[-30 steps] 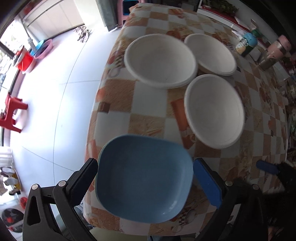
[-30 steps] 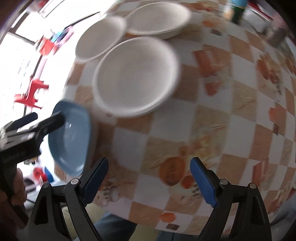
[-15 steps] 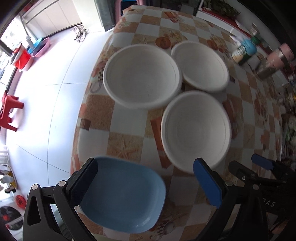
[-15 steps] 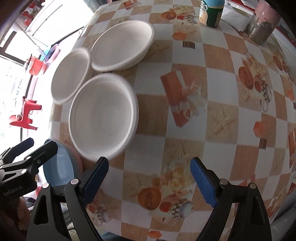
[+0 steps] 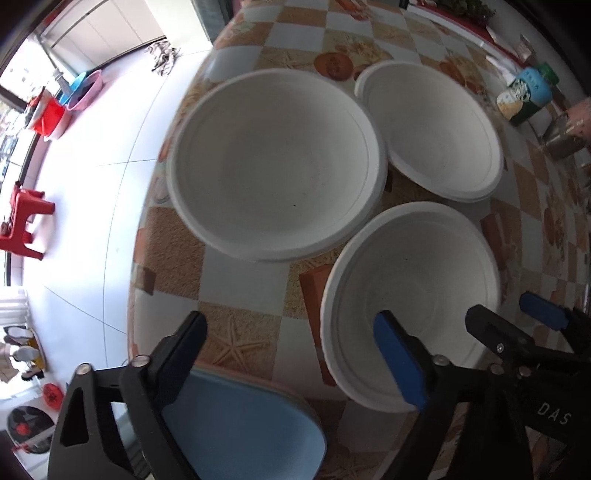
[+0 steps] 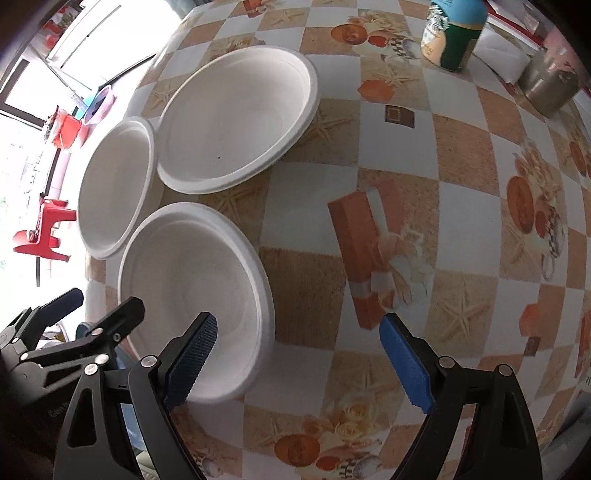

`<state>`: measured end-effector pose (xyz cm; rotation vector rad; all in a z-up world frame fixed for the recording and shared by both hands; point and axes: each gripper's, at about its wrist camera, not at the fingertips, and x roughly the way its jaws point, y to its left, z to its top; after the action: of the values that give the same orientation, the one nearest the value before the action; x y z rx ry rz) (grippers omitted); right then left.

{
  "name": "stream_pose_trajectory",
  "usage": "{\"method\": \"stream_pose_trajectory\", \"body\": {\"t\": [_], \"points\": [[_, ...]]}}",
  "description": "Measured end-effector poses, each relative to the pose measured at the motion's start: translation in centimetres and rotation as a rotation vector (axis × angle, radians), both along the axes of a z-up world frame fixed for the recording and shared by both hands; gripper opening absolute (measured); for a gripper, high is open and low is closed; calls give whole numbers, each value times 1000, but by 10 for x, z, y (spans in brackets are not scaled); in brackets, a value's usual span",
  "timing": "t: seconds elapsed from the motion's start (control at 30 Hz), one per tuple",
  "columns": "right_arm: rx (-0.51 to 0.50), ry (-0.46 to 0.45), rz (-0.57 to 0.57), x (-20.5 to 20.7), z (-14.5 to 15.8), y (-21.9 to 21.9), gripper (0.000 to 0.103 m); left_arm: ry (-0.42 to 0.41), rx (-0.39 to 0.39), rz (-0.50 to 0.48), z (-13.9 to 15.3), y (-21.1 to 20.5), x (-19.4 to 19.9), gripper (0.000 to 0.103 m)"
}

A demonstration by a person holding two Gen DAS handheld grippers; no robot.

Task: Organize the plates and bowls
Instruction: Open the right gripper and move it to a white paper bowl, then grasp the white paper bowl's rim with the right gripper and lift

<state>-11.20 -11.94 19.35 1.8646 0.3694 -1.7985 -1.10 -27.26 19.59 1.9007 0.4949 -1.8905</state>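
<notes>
Bright daylight from overexposed windows (image 6: pixel 22 110); slight motion blur, heavy fisheye bending at edges.

surface: we see a table (image 5: pixel 173 251) under a checkered orange-and-white cloth | dishes: we count three white bowls (image 5: pixel 273 166) (image 5: pixel 432 125) (image 5: pixel 413 295) close together, plus a blue plate (image 5: pixel 240 424) near the edge | far side: we note a green can (image 6: pixel 452 33) and a metal container (image 6: pixel 550 86)

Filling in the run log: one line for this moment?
left gripper: closing, empty, over table edge | right gripper: open, empty | near white bowl beneath both | blue plate on table
</notes>
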Motion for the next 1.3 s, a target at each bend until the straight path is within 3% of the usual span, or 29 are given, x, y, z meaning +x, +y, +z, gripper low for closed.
{"method": "stream_pose_trajectory", "body": {"t": [0.23,0.27,0.3,0.4,0.43,0.47,0.5,0.7,0.97,1.3], "points": [[21,-21,52,1,-16,-14,90,-54,57,7,-26,3,-10,53],[23,-23,57,1,-18,-16,83,-55,64,8,-28,4,-11,50],[21,-29,60,1,-19,-17,66,-54,69,6,-30,5,-12,43],[4,-88,41,0,-30,-17,37,-46,92,-13,-33,14,-19,27],[-6,-83,39,0,-29,-17,33,-47,88,-27,-33,17,-22,26],[-17,-94,42,0,-30,-17,17,-45,81,-41,-35,25,-26,26],[-29,-119,38,0,-32,-15,13,-50,70,-52,-35,28,-28,26],[-17,-119,19,8,-38,8,14,-58,58,-101,-35,54,-35,26],[7,-148,-38,19,-44,69,14,-74,45,-237,-34,125,-35,26],[74,-172,-119,36,-55,156,17,-110,111,-400,-41,211,-40,26]]}}
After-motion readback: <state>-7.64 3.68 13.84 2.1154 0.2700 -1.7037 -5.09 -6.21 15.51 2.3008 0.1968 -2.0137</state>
